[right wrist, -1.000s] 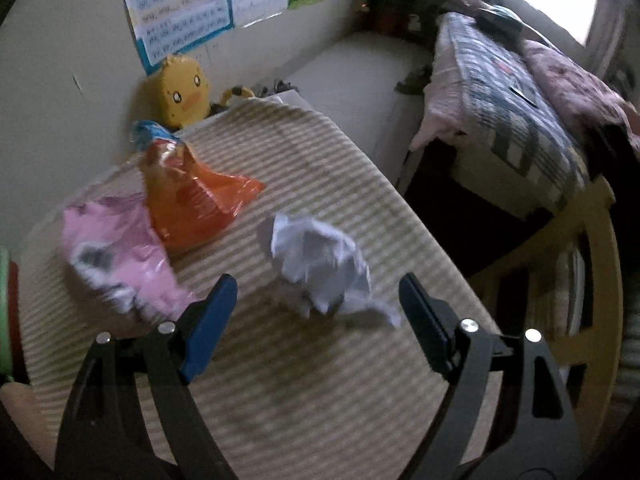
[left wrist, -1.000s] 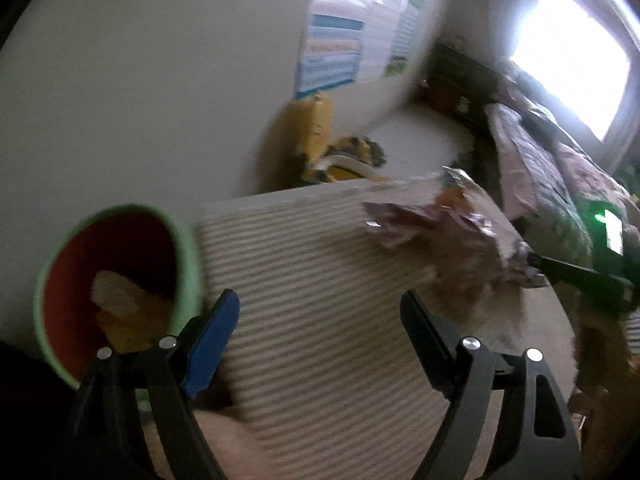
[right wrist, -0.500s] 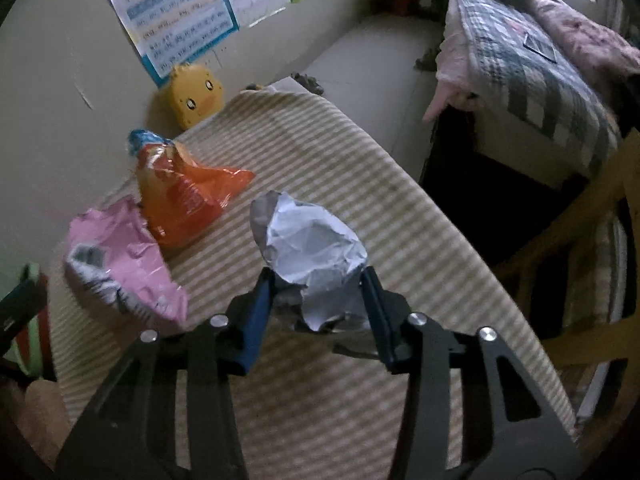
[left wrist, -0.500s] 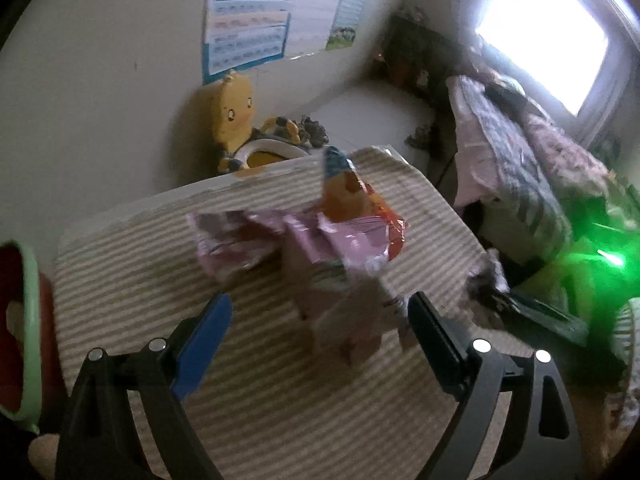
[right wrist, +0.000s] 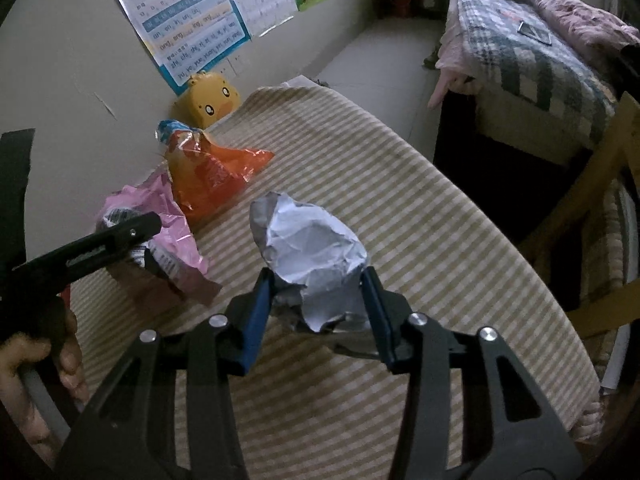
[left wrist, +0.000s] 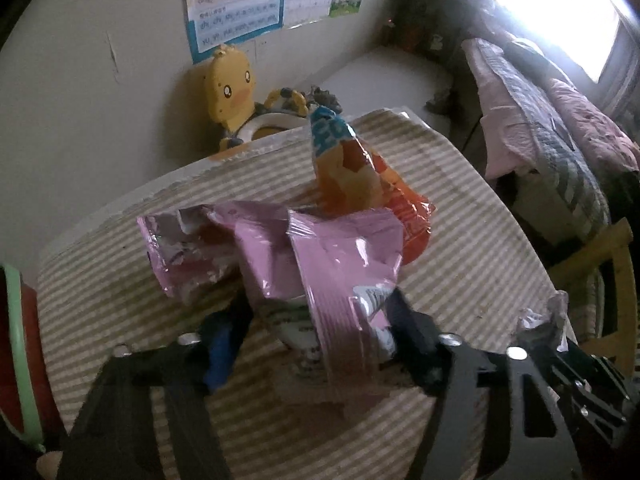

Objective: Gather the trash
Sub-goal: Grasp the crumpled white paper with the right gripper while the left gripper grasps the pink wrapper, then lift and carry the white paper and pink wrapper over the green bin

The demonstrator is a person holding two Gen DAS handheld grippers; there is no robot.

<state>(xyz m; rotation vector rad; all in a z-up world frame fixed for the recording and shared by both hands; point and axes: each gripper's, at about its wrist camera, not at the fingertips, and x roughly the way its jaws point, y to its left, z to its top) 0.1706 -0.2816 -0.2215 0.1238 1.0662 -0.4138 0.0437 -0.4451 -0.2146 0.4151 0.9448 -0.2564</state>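
The right hand-held gripper (right wrist: 318, 300) is clamped on a crumpled paper ball (right wrist: 312, 248) above the bench (right wrist: 400, 184); the left hand-held gripper (left wrist: 316, 328) is closing around a pink wrapper (left wrist: 332, 264), beyond it an orange bag (left wrist: 360, 180)

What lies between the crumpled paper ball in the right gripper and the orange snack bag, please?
Only bare striped tablecloth; the right wrist view shows it between the crumpled paper ball, held by the right gripper, and the orange snack bag.
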